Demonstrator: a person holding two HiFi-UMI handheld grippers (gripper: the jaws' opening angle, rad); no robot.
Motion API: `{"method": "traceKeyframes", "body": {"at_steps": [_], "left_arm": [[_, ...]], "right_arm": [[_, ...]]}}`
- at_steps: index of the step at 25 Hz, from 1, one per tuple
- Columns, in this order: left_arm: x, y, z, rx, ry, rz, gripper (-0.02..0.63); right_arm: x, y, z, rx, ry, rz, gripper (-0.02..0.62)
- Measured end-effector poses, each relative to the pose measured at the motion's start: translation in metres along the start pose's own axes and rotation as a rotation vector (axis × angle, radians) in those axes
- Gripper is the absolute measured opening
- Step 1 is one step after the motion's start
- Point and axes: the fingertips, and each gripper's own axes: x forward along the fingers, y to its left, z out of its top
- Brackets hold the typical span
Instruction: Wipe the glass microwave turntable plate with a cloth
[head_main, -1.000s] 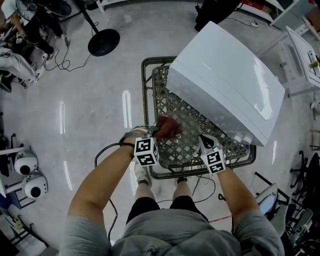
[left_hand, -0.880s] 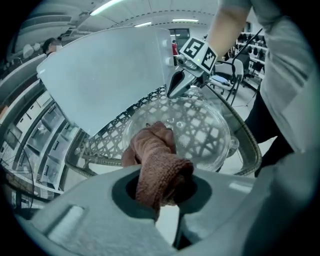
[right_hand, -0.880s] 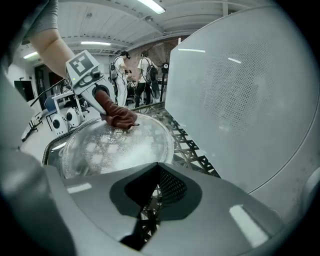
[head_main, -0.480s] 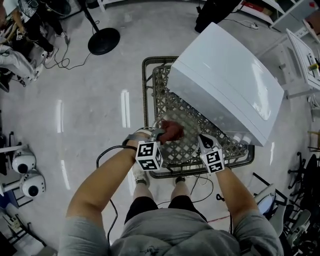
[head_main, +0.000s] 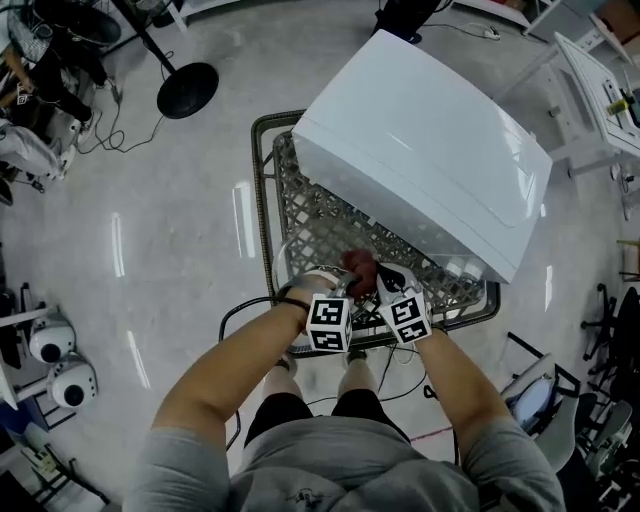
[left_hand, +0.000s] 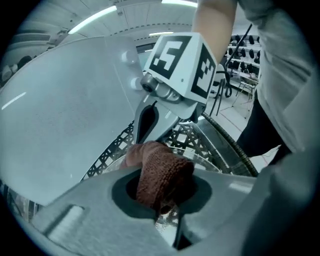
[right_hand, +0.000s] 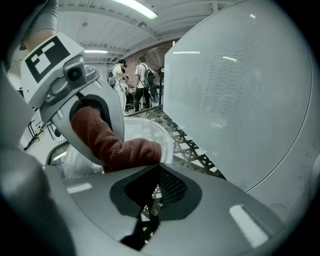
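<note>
Just in front of the microwave (head_main: 420, 150), nearest the person, the left gripper (left_hand: 167, 212) is clamped on a reddish-brown cloth (left_hand: 162, 172), which lies against the glass turntable plate (right_hand: 145, 131). Beside it, also before the microwave, the right gripper (right_hand: 150, 210) has its jaws drawn together, only lattice showing through. Beneath the microwave is the lattice cart (head_main: 300, 215).

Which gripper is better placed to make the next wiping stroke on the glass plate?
Left. The left gripper is clamped on the cloth, which presses against the glass plate; the right gripper seems to pinch its rim.
</note>
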Motion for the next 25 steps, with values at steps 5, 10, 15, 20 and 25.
{"method": "traceKeyframes", "body": {"at_steps": [5, 10, 15, 20, 25], "left_arm": [[-0.003, -0.002, -0.022, -0.026, 0.068, -0.016, 0.058], [-0.030, -0.012, -0.068, -0.093, 0.109, -0.043, 0.058], [-0.061, -0.022, -0.111, -0.142, 0.141, -0.029, 0.058], [-0.088, -0.029, -0.141, -0.208, 0.139, 0.000, 0.058], [-0.104, -0.033, -0.156, -0.239, 0.147, 0.029, 0.058]], "right_arm": [[-0.002, -0.002, 0.001, -0.027, 0.001, -0.003, 0.009], [0.000, -0.003, -0.003, -0.033, 0.003, -0.015, 0.009], [0.001, -0.003, -0.006, -0.043, 0.008, -0.020, 0.009], [-0.001, -0.003, -0.007, -0.057, 0.030, -0.026, 0.009], [-0.002, -0.005, -0.011, -0.057, 0.050, -0.037, 0.009]]}}
